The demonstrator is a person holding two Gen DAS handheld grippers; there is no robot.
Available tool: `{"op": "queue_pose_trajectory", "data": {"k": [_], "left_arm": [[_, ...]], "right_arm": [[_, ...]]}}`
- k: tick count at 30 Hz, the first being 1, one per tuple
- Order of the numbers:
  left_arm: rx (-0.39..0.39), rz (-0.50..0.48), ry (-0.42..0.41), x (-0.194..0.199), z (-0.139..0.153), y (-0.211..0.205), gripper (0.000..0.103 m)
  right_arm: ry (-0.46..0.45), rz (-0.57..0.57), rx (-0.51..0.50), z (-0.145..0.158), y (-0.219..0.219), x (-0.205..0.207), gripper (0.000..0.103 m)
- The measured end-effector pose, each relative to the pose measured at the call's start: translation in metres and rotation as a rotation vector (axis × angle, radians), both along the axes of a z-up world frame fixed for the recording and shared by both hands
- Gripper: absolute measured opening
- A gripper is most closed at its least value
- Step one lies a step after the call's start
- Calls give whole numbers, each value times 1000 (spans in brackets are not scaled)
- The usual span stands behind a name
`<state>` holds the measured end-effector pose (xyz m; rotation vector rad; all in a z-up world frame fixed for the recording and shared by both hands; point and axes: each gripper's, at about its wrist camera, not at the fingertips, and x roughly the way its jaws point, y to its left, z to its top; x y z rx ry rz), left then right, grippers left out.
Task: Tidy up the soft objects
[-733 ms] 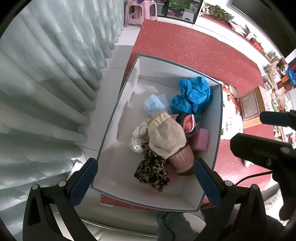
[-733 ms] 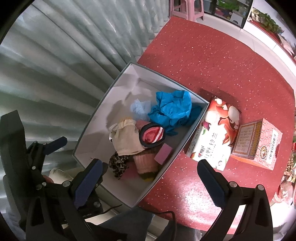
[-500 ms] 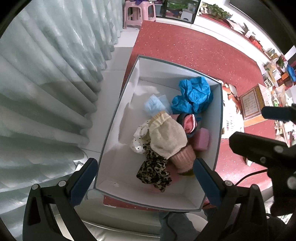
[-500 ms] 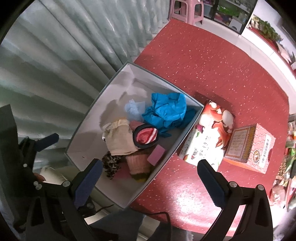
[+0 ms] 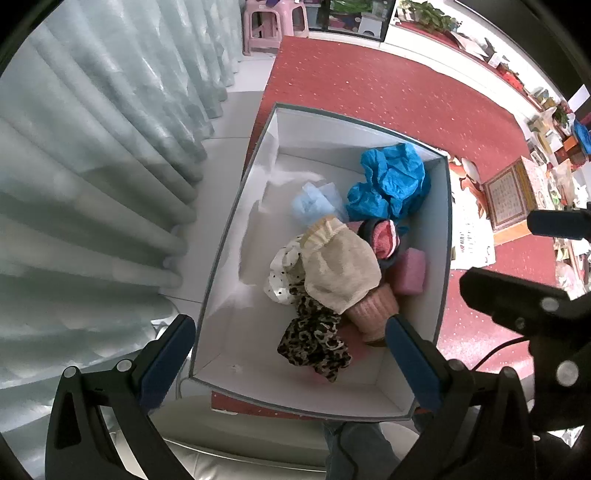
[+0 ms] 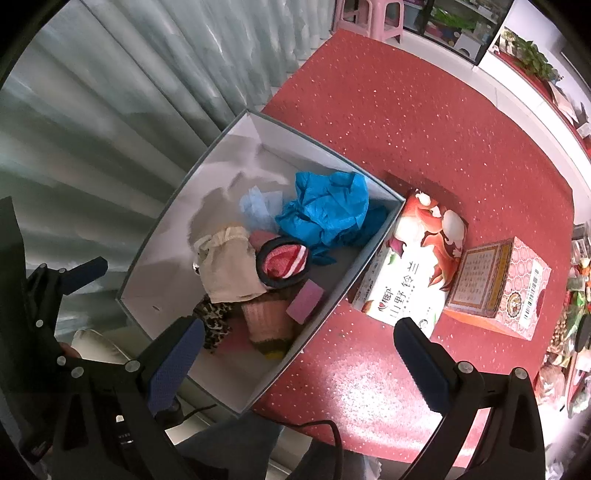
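Note:
A white open box [image 5: 236, 236] [image 6: 207, 162] on the red table holds several soft things: a crumpled blue cloth [image 5: 391, 181] [image 6: 328, 210], a pale blue piece [image 5: 314, 203], a cream pouch [image 5: 340, 269] [image 6: 225, 266], a leopard-print cloth [image 5: 314, 339], a pink knitted item [image 5: 373, 310], a pink sponge [image 5: 408, 271] [image 6: 304, 301] and a red striped roll [image 6: 284, 260]. My left gripper [image 5: 288, 354] hovers open high above the box's near end, holding nothing. My right gripper [image 6: 295, 354] is open too, above the box's near right wall.
A white-and-red tissue box [image 6: 413, 258] and a pink patterned box [image 6: 498, 288] stand on the red table [image 6: 424, 110] right of the white box. Grey curtains [image 5: 92, 166] hang at the left. A pink stool [image 5: 275, 22] stands far off.
Both grippers have risen a little and drawn back, so the box looks slightly smaller and further off. The things in the box lie as before.

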<state>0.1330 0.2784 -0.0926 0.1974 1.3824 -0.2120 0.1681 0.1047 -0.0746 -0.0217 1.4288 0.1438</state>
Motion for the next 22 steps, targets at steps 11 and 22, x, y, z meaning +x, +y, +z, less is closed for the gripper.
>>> {"op": "queue_pose_trajectory", "data": {"k": [11, 22], "left_arm": [[8, -18, 24, 0, -10, -2, 103], [43, -22, 32, 3, -21, -6, 103]], "right_arm": [[25, -31, -10, -12, -5, -1, 103], [17, -29, 10, -16, -4, 3, 103]]}}
